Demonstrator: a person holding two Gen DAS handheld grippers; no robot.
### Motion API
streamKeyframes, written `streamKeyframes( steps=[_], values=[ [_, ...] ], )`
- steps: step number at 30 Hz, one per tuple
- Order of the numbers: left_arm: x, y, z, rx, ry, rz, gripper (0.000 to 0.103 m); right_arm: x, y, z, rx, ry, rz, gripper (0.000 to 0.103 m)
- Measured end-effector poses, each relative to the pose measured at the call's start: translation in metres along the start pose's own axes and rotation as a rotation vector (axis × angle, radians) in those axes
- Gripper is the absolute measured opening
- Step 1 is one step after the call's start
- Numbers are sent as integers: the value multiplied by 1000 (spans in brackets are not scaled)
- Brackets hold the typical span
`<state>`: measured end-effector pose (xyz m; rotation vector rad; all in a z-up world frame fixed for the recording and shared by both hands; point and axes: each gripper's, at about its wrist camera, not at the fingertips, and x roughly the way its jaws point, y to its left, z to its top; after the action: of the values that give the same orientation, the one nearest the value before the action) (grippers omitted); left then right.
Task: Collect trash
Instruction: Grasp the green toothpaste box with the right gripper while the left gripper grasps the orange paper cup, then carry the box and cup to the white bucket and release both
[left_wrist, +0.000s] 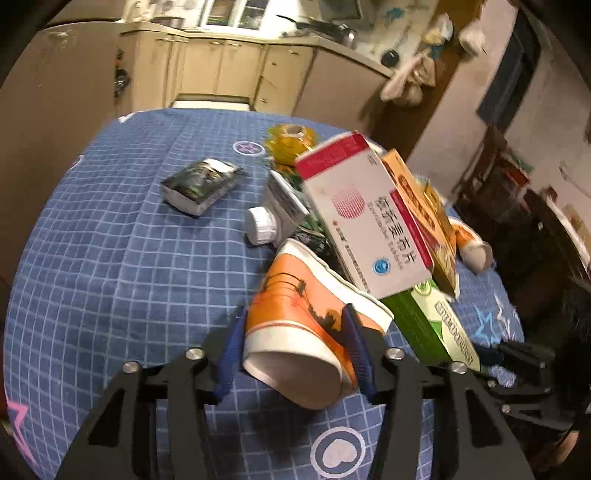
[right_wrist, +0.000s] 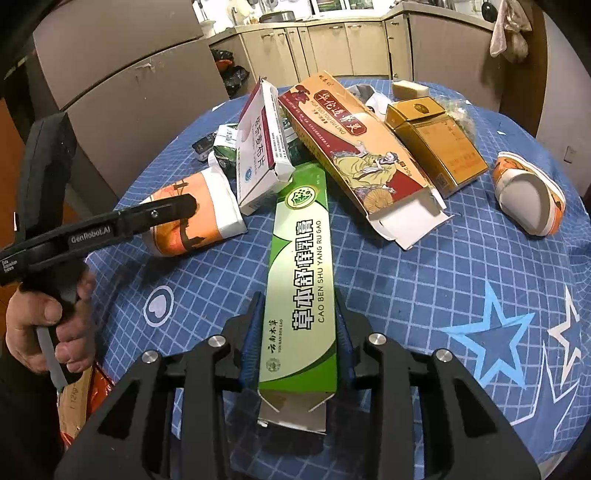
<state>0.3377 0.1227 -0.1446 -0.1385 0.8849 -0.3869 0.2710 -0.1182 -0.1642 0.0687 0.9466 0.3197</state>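
My left gripper (left_wrist: 293, 328) is shut on an orange and white paper cup (left_wrist: 306, 317) that lies on its side on the blue checked tablecloth (left_wrist: 110, 258); the cup also shows in the right wrist view (right_wrist: 195, 218). My right gripper (right_wrist: 299, 317) is shut on the near end of a long green toothpaste box (right_wrist: 301, 280). A white and pink medicine box (left_wrist: 362, 218) leans on the pile above the cup. A red and gold long box (right_wrist: 354, 147) and a gold box (right_wrist: 436, 144) lie beyond. A second crushed orange cup (right_wrist: 528, 199) lies at the right.
A dark foil packet (left_wrist: 201, 184), a white-capped bottle (left_wrist: 273, 214) and yellow plastic wrap (left_wrist: 290, 142) lie farther back on the round table. Kitchen cabinets (left_wrist: 221, 70) stand behind. The left gripper's body and the hand on it (right_wrist: 48, 317) are at the left table edge.
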Motion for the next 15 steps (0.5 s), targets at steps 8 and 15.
streamKeyframes(
  steps=[8,15],
  values=[
    [-26,-15,-17,-29,-110,58,44,-19,-7,-14,34,-54,24,31],
    [-59,-42,-30,-1,-197,99,44,-44,-6,-24,42,-84,75,31]
  ],
)
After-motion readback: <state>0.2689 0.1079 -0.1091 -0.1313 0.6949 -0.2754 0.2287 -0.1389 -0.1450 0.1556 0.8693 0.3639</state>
